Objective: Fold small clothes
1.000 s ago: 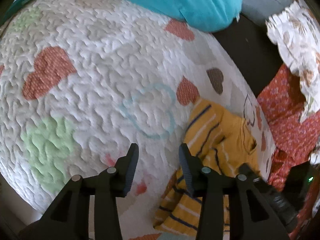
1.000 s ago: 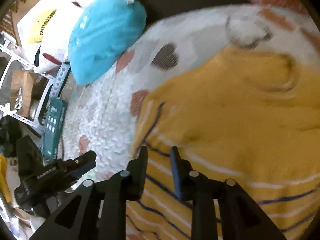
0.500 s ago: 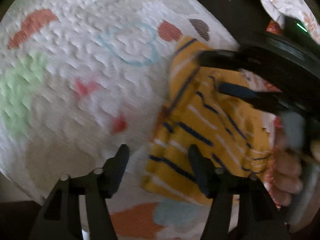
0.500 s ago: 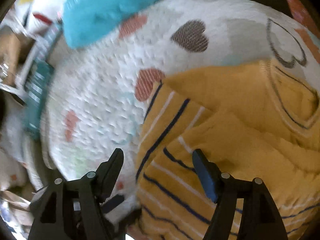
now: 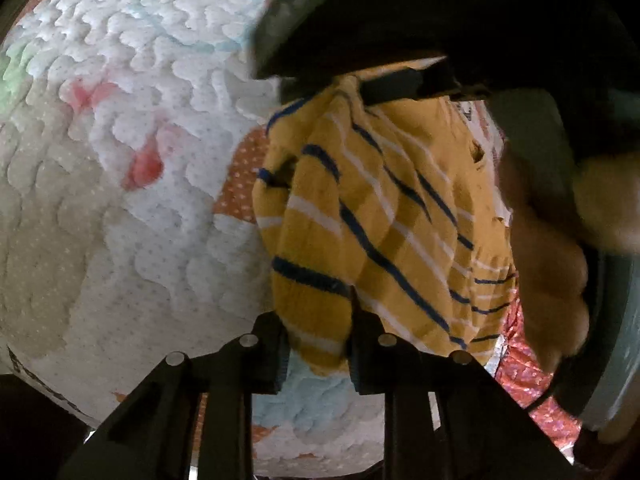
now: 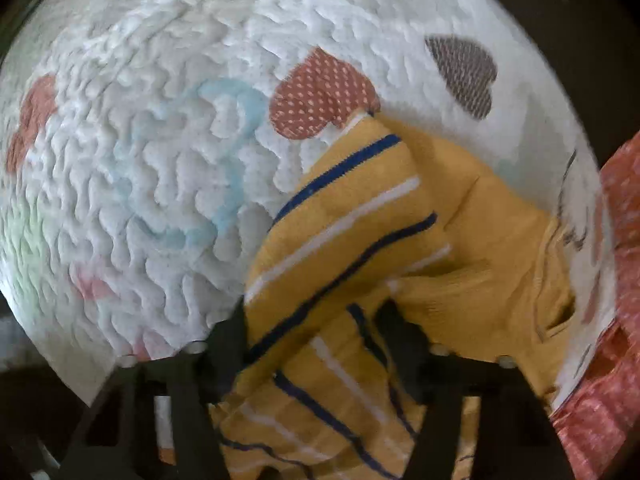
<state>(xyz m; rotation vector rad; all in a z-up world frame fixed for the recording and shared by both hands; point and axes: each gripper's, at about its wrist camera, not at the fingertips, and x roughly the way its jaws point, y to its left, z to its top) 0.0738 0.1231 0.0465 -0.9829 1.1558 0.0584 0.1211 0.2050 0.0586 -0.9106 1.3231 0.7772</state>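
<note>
A small yellow garment with blue and white stripes (image 5: pixel 372 216) lies bunched on a white quilted mat with hearts (image 5: pixel 140 160). My left gripper (image 5: pixel 318 344) has its jaws on either side of the garment's near striped end, with cloth filling the gap. My right gripper (image 6: pixel 316 344) stands over the same garment (image 6: pixel 360 232), its jaws wide apart with folded striped cloth between them. The right gripper's body and the hand that holds it fill the upper right of the left wrist view (image 5: pixel 440 20).
The quilted mat (image 6: pixel 160 160) spreads out to the left of the garment in both views. A red patterned cloth (image 6: pixel 616 320) lies past the mat's right edge and also shows in the left wrist view (image 5: pixel 524 372).
Both grippers have moved down and in onto the yellow garment. The left jaws have narrowed around its near end. The right gripper, which opened earlier, now straddles the folded cloth.
</note>
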